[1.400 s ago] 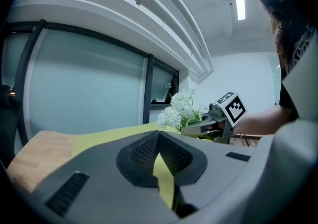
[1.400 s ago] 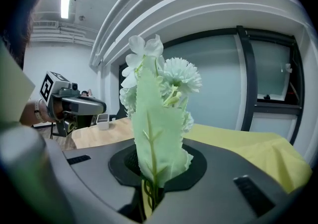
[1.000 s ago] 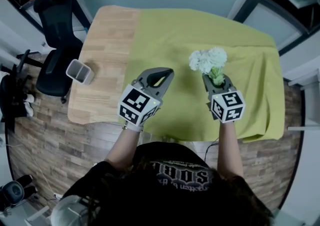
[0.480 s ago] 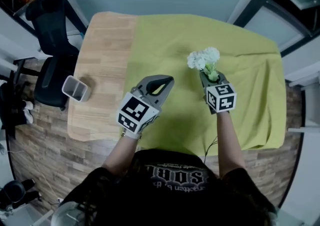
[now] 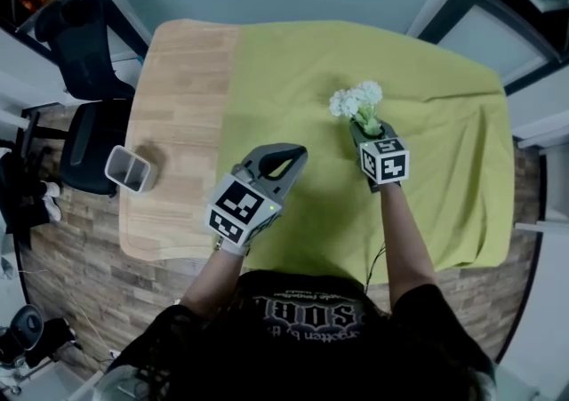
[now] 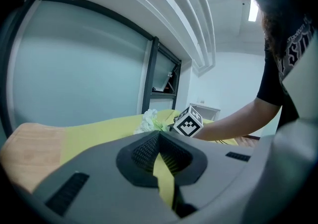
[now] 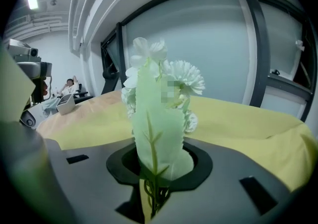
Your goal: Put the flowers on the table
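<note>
All flowers [image 7: 158,113] btwn just-opening R fingers [image 7: 84,183]

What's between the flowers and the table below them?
Nothing visible. The flowers sit in the right gripper, whose fingers have just been opening with the stems between them, over bare yellow-green cloth. The left gripper and grey cup are off to the left.

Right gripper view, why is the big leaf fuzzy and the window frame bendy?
Right gripper view: the leaf sits very close to the lens, so it blurs; the wide-angle lens curves the window frame. Head view: the flowers look sharper, farther away.
</note>
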Tool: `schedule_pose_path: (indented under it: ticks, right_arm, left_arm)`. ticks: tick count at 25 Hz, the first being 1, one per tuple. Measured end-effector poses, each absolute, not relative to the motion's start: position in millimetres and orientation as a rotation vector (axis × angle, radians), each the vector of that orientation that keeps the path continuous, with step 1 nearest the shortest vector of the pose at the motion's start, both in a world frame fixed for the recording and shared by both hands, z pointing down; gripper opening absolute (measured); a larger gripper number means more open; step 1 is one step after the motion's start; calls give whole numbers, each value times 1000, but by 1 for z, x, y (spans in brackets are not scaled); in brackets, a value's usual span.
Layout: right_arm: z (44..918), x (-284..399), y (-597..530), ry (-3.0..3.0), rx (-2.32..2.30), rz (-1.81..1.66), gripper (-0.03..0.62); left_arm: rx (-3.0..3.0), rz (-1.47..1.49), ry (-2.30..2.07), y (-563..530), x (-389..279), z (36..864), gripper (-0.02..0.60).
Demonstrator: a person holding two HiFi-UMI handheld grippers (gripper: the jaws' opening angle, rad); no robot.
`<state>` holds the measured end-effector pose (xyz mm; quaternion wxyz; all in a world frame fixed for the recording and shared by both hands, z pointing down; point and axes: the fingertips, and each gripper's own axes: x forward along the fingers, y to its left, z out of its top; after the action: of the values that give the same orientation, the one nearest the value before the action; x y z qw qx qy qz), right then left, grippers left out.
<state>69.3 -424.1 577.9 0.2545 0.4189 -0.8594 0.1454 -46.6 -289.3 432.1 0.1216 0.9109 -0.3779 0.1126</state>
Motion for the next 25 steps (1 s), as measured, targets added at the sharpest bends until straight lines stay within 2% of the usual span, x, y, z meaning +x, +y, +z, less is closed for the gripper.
schedule_pose_path:
  ticks: [4, 7, 10, 12, 25]
  right_arm:
    - [594, 70, -425, -2294, 1102, 441, 108]
    - [599, 73, -425, -2274, 1098, 453, 149]
    - [601, 76, -427, -2257, 1107, 443, 250]
    - [601, 76, -426, -2261, 1096, 444, 284]
    - [530, 90, -401, -2370, 1132, 341, 299]
  left_arm:
    - [2659, 336, -1089, -293, -43, 435, -2]
    - [2654, 332, -1073, -293, -42, 437, -2]
    - [2652, 340, -1047, -291, -40, 438, -2]
    - [2667, 327, -1042, -291, -38, 437, -2]
    - [2722, 340, -1004, -285, -21, 425, -2]
